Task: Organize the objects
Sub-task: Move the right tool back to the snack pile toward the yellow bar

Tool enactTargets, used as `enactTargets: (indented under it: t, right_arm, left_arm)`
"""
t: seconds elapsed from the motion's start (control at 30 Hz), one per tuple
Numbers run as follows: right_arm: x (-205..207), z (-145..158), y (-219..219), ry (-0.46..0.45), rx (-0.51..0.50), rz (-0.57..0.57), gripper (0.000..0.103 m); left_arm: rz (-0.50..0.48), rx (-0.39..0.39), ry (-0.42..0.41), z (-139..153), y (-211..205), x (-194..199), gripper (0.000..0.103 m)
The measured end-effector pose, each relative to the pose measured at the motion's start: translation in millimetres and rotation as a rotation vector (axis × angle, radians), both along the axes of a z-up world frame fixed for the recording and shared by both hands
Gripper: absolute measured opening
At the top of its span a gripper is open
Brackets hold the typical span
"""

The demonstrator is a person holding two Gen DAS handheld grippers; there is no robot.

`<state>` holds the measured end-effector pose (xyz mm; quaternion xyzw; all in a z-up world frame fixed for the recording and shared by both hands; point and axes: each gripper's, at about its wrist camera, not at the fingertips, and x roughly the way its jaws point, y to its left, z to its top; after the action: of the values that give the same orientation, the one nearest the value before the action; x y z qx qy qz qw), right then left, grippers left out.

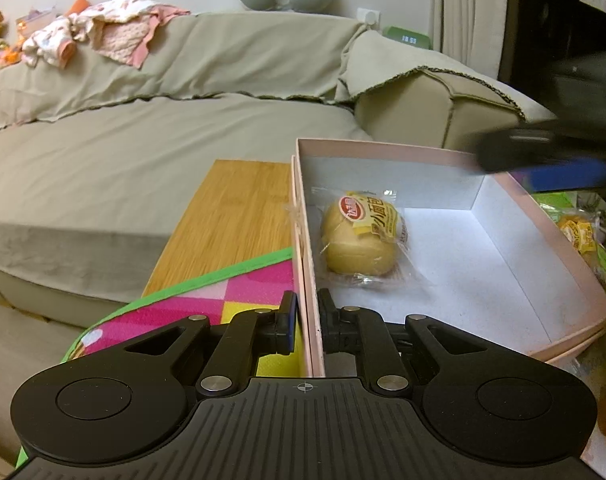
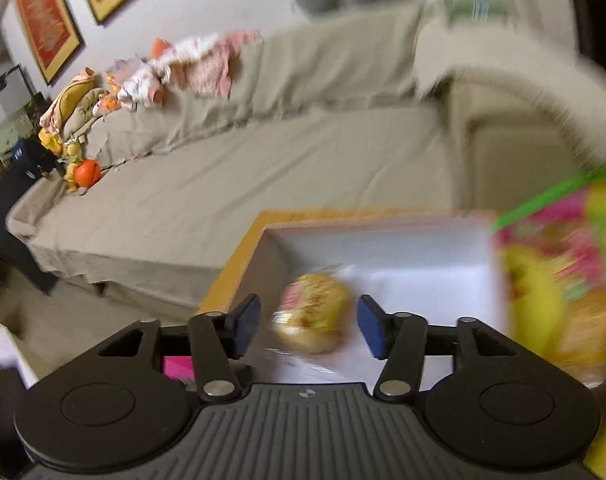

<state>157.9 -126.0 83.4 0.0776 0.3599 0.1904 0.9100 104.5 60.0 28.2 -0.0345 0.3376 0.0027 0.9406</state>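
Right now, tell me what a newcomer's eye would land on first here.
The wrapped yellow bun lying alone in the pink box, near its left wall. Next, the left gripper clamped on that box's near-left wall, and the open right gripper above the bun. Behind stretches the beige sofa.

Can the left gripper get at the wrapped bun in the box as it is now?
Probably not yet: the left gripper is shut on the pink box wall, so it would have to release first. The wrapped bun itself lies uncovered just beyond.
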Motion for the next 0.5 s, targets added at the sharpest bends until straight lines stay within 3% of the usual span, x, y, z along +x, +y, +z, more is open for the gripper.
enactTargets:
  t: [0.07, 0.13, 0.2, 0.33, 0.5]
  right_arm:
    - [-29, 11, -21, -0.093, -0.066, -0.038, 0.074]
    - [-60, 13, -43, -0.158, -0.157, -0.098, 0.080]
    - [-83, 7, -66, -0.168, -0.241, -0.154, 0.082]
    - [-113, -23, -104, -0.059, -0.344, -0.246, 0.082]
    - [-138, -67, -131, 0.116, -0.307, -0.329, 0.082]
  left_arm:
    - [0.001, -0.001, 0.000, 0, 1, 0, 0.013]
    - [0.001, -0.001, 0.002, 0, 1, 1, 0.013]
    - [0.002, 0.000, 0.002, 0, 1, 1, 0.013]
    - [0.006, 0.005, 0.007, -1, 1, 1, 0.013]
    - [0.009, 0.012, 0.023, -1, -1, 1, 0.013]
